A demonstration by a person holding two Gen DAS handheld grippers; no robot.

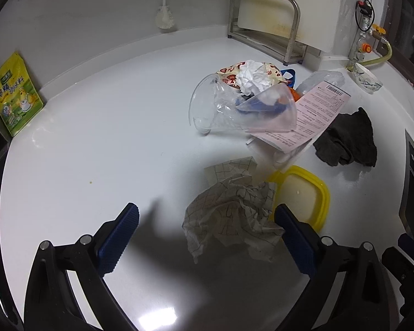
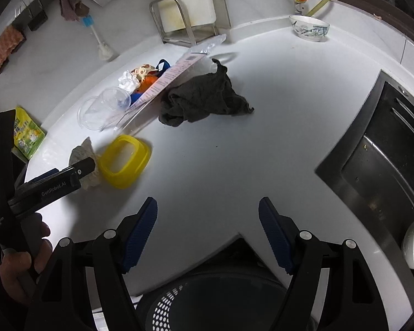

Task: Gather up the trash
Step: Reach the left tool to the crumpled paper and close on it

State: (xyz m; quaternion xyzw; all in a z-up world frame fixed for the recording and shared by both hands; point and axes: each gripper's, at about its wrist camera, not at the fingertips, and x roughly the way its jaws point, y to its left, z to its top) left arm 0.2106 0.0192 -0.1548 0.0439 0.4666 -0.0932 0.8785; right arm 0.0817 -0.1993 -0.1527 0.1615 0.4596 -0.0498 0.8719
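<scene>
A crumpled checked paper lies on the white counter, between the fingertips of my open left gripper; it shows in the right wrist view too. Behind it lies a pile of trash: clear plastic cups, a white tissue wad, a printed wrapper and a pink printed sheet. My right gripper is open and empty above the counter's front edge. A dark perforated bin stands below that edge.
A yellow container sits beside the crumpled paper. A dark cloth, a yellow-green pouch, a metal rack, a patterned bowl and the dark sink are around.
</scene>
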